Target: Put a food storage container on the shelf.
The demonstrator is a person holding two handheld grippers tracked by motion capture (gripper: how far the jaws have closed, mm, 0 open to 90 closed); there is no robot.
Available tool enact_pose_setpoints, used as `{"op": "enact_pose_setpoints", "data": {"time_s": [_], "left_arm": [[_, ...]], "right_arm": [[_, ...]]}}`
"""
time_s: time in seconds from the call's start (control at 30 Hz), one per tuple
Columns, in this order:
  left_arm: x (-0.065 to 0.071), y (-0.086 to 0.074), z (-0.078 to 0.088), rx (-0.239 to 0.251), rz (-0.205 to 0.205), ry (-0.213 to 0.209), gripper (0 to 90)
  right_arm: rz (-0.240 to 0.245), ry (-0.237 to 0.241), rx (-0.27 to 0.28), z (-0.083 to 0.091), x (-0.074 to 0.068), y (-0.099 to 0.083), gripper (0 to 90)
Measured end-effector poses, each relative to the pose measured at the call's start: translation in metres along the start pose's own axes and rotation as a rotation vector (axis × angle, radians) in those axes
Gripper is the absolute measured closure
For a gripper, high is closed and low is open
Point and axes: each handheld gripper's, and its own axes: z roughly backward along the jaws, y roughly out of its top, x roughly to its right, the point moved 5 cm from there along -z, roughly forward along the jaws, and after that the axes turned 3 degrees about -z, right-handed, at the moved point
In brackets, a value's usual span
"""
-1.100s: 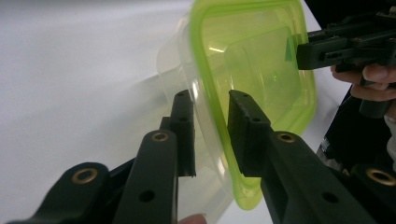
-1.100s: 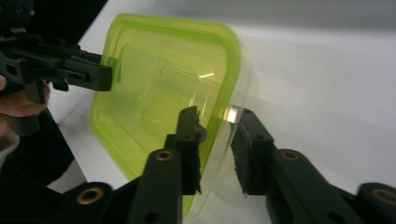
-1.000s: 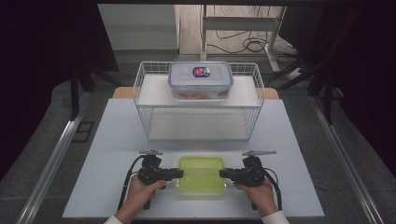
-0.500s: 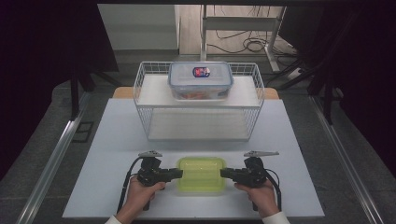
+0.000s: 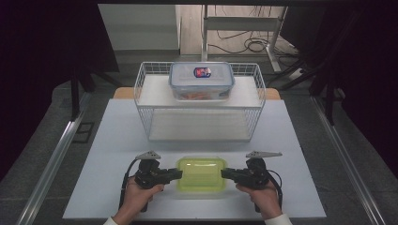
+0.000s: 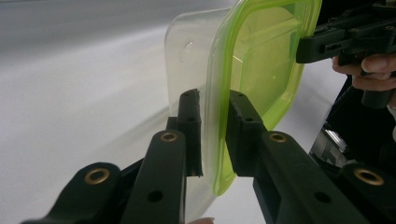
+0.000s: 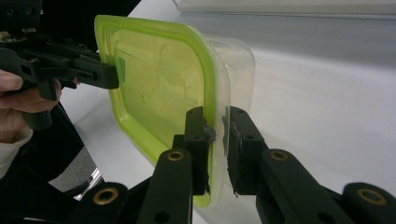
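A clear container with a lime-green lid (image 5: pixel 202 174) is near the front edge of the white table. My left gripper (image 5: pixel 178 174) is shut on its left rim, and my right gripper (image 5: pixel 224 174) is shut on its right rim. In the left gripper view the left gripper (image 6: pixel 215 126) has the lid edge pinched between its pads, with the container (image 6: pixel 261 60) beyond them. In the right gripper view the right gripper (image 7: pixel 217 130) clamps the rim of the container (image 7: pixel 154 79); its jaws have just been closing on it. A hand holds each gripper.
A white wire basket (image 5: pixel 199 115) stands at the middle back of the table (image 5: pixel 94 154). A clear box with a blue-edged lid (image 5: pixel 202 80) rests at the basket's rear. Dark curtains flank the table, and metal rails run along both sides.
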Motion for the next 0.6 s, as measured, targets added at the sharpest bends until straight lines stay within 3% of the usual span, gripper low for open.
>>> {"op": "enact_pose_setpoints", "data": {"time_s": [0.6], "left_arm": [[0.004,0.011,0.013,0.02,-0.056,0.011,77.1]], "right_arm": [[0.069,-0.011,0.013,0.005,-0.011,0.016,79.1]]}}
